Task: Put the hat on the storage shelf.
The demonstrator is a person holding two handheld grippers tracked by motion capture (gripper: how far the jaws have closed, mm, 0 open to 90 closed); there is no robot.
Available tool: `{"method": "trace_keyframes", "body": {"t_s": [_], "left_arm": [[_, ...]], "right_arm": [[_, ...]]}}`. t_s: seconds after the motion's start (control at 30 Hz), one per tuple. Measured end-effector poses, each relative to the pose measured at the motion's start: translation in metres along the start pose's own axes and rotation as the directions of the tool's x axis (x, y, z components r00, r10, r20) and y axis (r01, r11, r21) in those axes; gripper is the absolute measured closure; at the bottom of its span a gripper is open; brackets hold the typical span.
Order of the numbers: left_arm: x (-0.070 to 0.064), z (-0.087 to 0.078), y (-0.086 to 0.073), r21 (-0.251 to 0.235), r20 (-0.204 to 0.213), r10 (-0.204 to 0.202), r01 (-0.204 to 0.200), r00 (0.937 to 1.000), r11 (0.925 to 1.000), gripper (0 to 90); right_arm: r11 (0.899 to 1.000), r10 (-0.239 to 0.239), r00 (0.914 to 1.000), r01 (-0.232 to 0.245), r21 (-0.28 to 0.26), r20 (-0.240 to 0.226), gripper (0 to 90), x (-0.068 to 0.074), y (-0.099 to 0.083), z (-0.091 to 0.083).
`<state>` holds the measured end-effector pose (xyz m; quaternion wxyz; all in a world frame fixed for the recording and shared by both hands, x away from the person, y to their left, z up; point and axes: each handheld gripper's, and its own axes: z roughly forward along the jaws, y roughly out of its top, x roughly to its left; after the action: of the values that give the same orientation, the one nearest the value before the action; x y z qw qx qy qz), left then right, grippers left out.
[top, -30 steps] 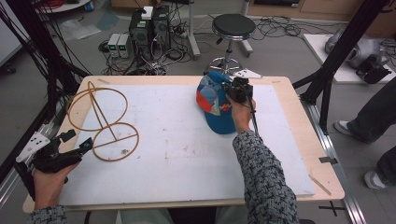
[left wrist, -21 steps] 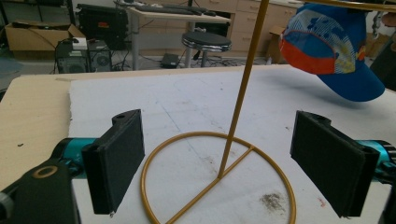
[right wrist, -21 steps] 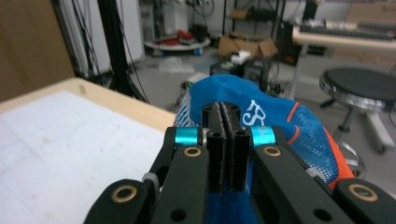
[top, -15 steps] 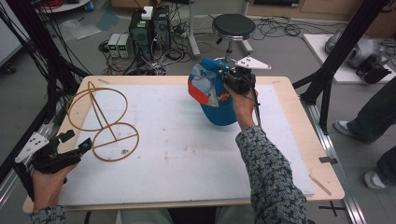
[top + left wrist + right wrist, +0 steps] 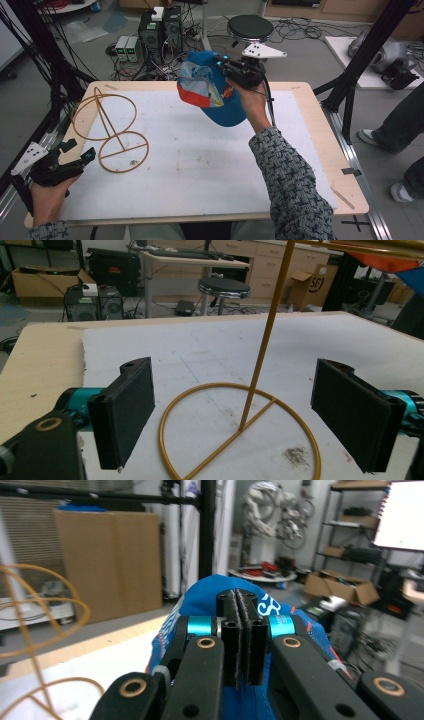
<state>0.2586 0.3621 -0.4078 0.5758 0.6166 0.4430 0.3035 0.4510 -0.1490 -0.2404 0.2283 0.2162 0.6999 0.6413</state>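
A blue cap (image 5: 220, 95) with a red and white brim hangs in the air over the far middle of the table, pinched at its back edge by my right gripper (image 5: 226, 66). In the right gripper view the jaws are pressed together on the cap's blue fabric (image 5: 210, 592). A yellow wire stand (image 5: 107, 127), with a ring base and a tilted upper ring on a rod, sits at the table's left. My left gripper (image 5: 75, 152) rests at the near left, open, and the stand's base ring (image 5: 240, 432) lies on the table ahead of and between the jaws.
The table has a white mat (image 5: 200, 160) on a wooden top (image 5: 320, 150). Behind it stand a stool (image 5: 250, 27), computer boxes (image 5: 160, 25) and cables. Black frame posts (image 5: 360, 65) rise at both sides. A person's legs (image 5: 400, 130) show at the right.
My right gripper has lifted the cap off the table and carried it up and toward the left and far edge. The left gripper has stayed put.
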Motion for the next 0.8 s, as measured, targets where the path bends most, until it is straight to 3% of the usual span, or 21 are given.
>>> {"method": "trace_keyframes", "body": {"t_s": [0.27, 0.43, 0.8], "left_arm": [[0.001, -0.002, 0.001, -0.011, 0.004, -0.005, 0.005, 1.0, 0.9999, 17.9], [0.003, -0.005, 0.001, -0.019, -0.001, -0.007, 0.007, 1.0, 0.9998, 17.9], [0.009, -0.014, 0.003, -0.036, -0.025, -0.013, 0.012, 0.9996, 0.9993, 17.9]], "right_arm": [[0.999, -0.019, 0.9949, 0.016, -0.037, -0.099, 89.3, 0.017, 0.025, 0.011], [0.998, -0.024, 0.9821, 0.013, -0.061, -0.187, 89.3, 0.028, 0.04, 0.021], [0.995, -0.062, 0.9542, 0.036, -0.094, -0.293, 89.3, 0.05, 0.058, 0.048]]}}
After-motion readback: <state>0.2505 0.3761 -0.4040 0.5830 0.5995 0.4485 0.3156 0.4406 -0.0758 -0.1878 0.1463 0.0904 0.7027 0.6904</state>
